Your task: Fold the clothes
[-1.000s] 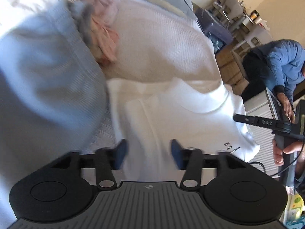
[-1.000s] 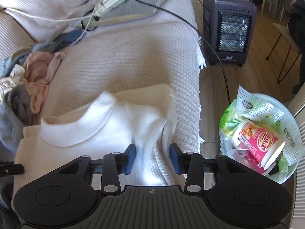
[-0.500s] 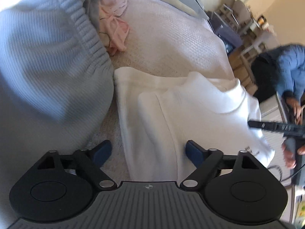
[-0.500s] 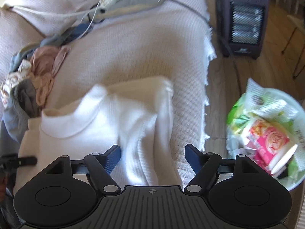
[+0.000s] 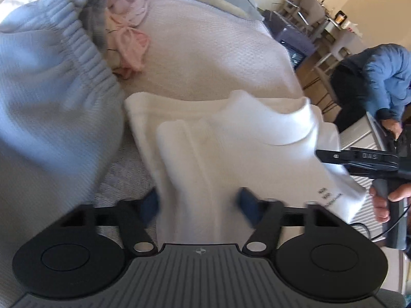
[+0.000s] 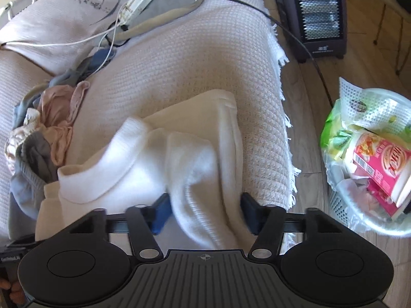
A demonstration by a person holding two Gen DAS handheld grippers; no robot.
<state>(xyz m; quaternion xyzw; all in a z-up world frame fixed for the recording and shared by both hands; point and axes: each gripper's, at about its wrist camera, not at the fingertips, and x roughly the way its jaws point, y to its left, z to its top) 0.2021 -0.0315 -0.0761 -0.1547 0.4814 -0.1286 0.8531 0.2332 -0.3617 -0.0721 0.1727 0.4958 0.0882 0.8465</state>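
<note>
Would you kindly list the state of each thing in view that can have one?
Left gripper: open, straddling a fold of the top.
Right gripper: open, straddling bunched fabric.
White top: partly folded, collar up.
Blue-grey garment: crumpled, unfolded.
Pink garment: crumpled.
Heater: upright; glow not discernible.

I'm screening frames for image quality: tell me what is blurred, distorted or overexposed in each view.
Left wrist view: motion blur smears the blue jaws and the grey sweatpants; the white top is nearly blown out; fisheye bends the edges. Right wrist view: blur on the white top's collar and folded sleeve; the heater and trash basket stay sharp.
</note>
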